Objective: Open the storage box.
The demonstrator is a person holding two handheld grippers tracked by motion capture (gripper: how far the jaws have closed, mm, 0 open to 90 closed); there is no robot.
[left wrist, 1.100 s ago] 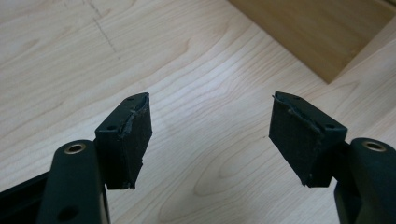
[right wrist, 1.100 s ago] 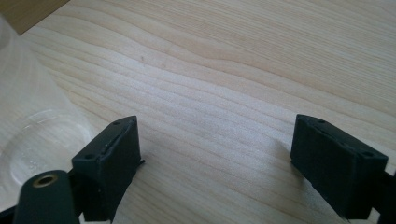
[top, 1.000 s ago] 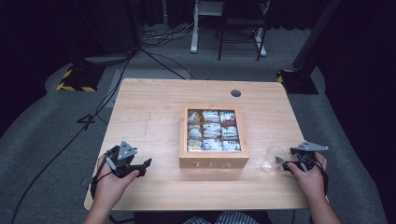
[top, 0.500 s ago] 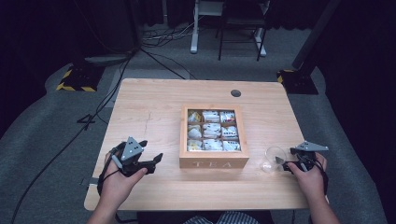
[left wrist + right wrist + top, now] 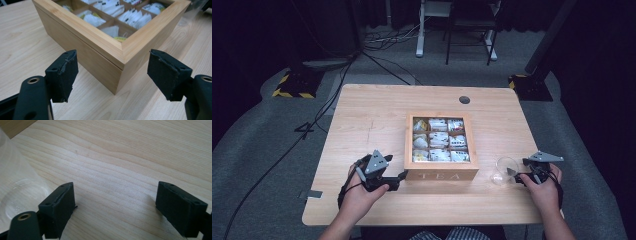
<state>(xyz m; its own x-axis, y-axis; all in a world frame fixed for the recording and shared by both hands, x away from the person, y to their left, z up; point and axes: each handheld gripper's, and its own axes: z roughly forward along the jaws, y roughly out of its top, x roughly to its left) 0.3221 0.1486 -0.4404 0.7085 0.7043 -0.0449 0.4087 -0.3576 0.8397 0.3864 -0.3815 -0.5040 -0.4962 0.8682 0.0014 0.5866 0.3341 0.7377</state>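
Left tongs (image 5: 401,176) slid up to the tea box (image 5: 441,172), spreading apart; right tongs (image 5: 515,174) gape empty

We see a recording studio or lab rather than a home. A single pale wooden table (image 5: 377,120) stands on grey carpet (image 5: 262,145), ringed by black curtains (image 5: 257,35). Cables (image 5: 377,60) trail over the floor on the far left, beside a stand foot marked with yellow and black tape (image 5: 289,85). On the far side we see white desk legs (image 5: 419,35) and a dark chair (image 5: 469,30).
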